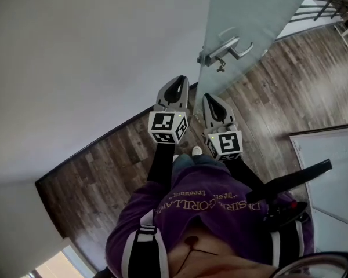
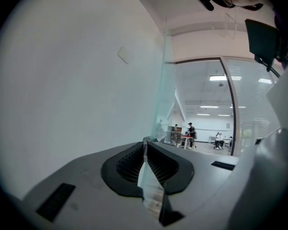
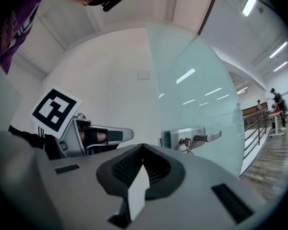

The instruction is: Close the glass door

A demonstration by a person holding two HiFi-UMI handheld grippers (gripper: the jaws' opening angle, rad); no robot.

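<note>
By glass door (image 1: 249,16), top cut off, L gripper (image 1: 177,81) & R gripper (image 1: 209,98) closed, empty.

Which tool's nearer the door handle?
The right tool, just short of the silver lever handle on the frosted glass door; the left tool sits by the white wall.

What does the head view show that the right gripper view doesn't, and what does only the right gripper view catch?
Only the head view: the marker cube on the right hand-held gripper, seen from above. Only the right gripper view: a small wall plate and distant people beyond the door. Both: the glass door, its lever handle, the wood floor and the left hand-held gripper, jaws shut.
</note>
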